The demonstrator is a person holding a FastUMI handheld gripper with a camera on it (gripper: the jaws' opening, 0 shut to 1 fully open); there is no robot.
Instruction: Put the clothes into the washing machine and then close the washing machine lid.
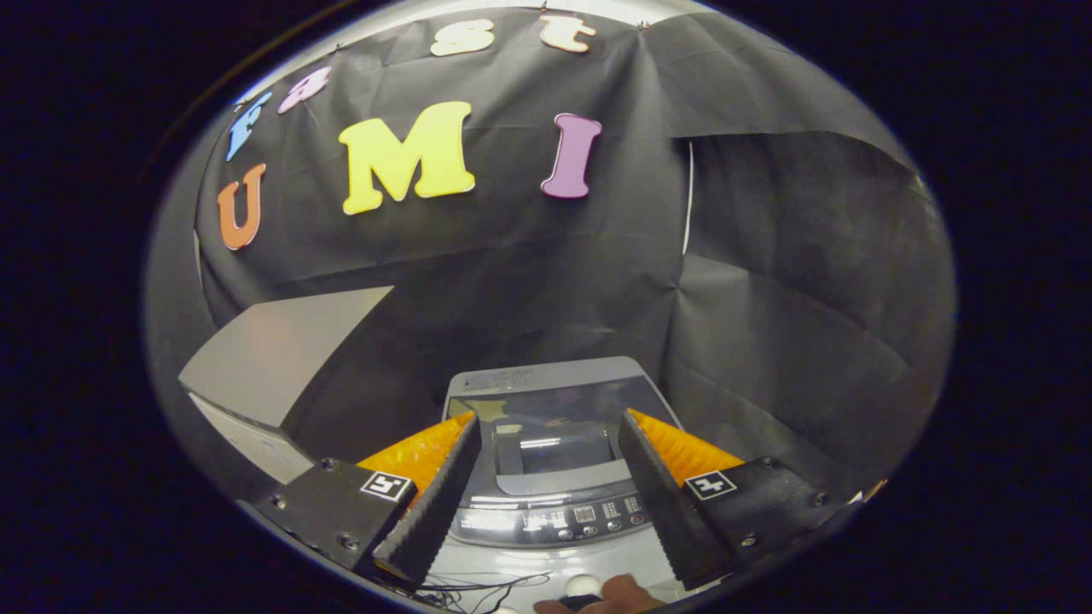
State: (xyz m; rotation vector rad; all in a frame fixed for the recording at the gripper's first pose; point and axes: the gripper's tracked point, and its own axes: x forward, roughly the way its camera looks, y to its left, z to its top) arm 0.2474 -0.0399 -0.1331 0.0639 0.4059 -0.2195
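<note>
The tongs [548, 426] stand wide open with nothing between the fingers, poised above the washing machine [550, 477]. Between the two fingers shows the machine's lid [554, 418], lying shut and flat, with its control panel [563, 518] along the near edge. Below the panel, close to the tongs, part of a hand [607, 595] is seen. Beyond the machine's left side stands a grey box [273, 367], well apart, against the booth's wall.
</note>
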